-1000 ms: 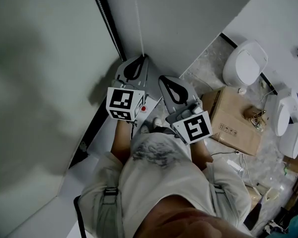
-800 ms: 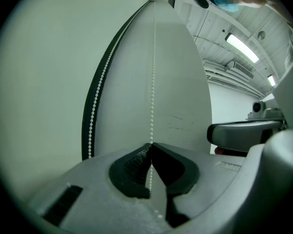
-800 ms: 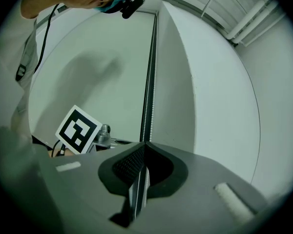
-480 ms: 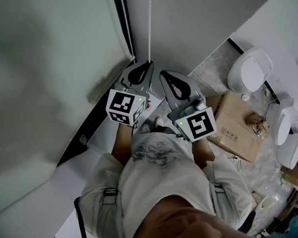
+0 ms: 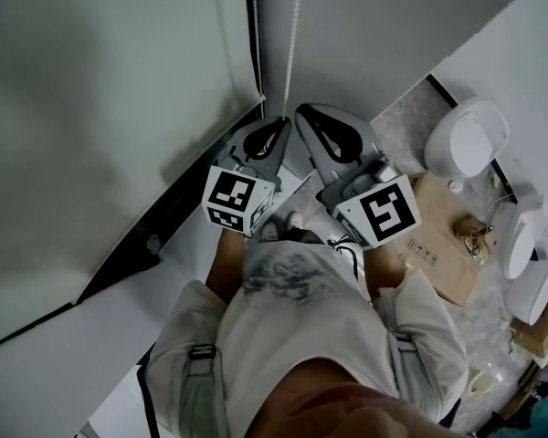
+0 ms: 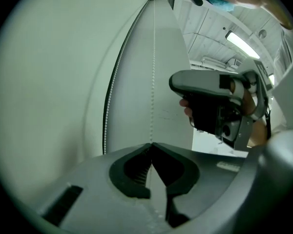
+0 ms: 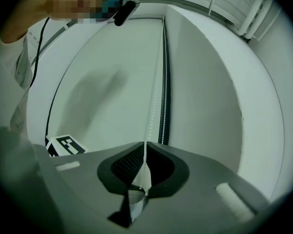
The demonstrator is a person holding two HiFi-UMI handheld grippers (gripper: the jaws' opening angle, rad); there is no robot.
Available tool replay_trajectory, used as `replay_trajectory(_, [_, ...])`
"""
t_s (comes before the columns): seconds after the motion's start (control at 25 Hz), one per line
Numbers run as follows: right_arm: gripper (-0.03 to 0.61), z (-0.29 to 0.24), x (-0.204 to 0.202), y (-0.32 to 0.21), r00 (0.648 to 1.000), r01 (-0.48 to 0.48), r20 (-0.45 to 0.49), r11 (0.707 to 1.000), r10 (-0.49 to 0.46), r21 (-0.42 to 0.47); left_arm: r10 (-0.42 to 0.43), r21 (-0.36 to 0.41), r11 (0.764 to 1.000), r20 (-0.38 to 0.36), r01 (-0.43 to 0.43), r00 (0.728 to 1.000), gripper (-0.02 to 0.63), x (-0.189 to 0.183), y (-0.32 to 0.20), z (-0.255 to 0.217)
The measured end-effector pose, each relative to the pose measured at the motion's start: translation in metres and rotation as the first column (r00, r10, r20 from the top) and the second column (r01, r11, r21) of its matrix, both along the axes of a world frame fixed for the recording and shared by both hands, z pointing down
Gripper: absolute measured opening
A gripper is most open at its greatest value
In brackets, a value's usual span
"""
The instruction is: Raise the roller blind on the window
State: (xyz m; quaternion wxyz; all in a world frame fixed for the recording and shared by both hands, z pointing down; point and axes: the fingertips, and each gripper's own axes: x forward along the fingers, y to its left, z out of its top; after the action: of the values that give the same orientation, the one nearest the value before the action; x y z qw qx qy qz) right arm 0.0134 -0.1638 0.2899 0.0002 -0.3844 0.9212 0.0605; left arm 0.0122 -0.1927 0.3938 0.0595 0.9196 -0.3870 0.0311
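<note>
— Both grippers grip the chain [image 5: 295,26]: left gripper [image 6: 151,144] has its tips meeting on it, right gripper [image 7: 144,144] is closed round it with only a hairline gap.

— What's new?

— A second ago the right one hung lower, off the chain. It has climbed level with the left, at frame centre. More pale ledge [image 5: 82,363] shows lower left under the blind [image 5: 100,108], so I judge it has risen a little, though the head moved too.

— Room to pull?

— The blind fills the upper left, its hem slanting down to the left edge. The dark frame [image 5: 178,213] runs just beside it. A downward pull heads for the person's chest. The box [image 5: 438,245] and the white fixtures [image 5: 466,140] at right sit well apart.
</note>
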Motion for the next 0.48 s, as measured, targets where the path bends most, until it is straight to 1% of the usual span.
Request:
replay_trajectory(0.2, [0.043, -0.022, -0.003, -0.008, 0.999, 0.040, -0.010, 0.999, -0.040, 0.010, -0.014, -0.005, 1.000, 0.006, 0.014, 1.000, 0.012, -0.003, 0.000, 0.003])
replay_trajectory(0.48, [0.061, -0.047, -0.018, -0.015, 0.996, 0.087, -0.038, 0.996, -0.087, 0.008, -0.025, -0.003, 1.000, 0.010, 0.025, 1.000, 0.012, -0.007, 0.008, 0.001])
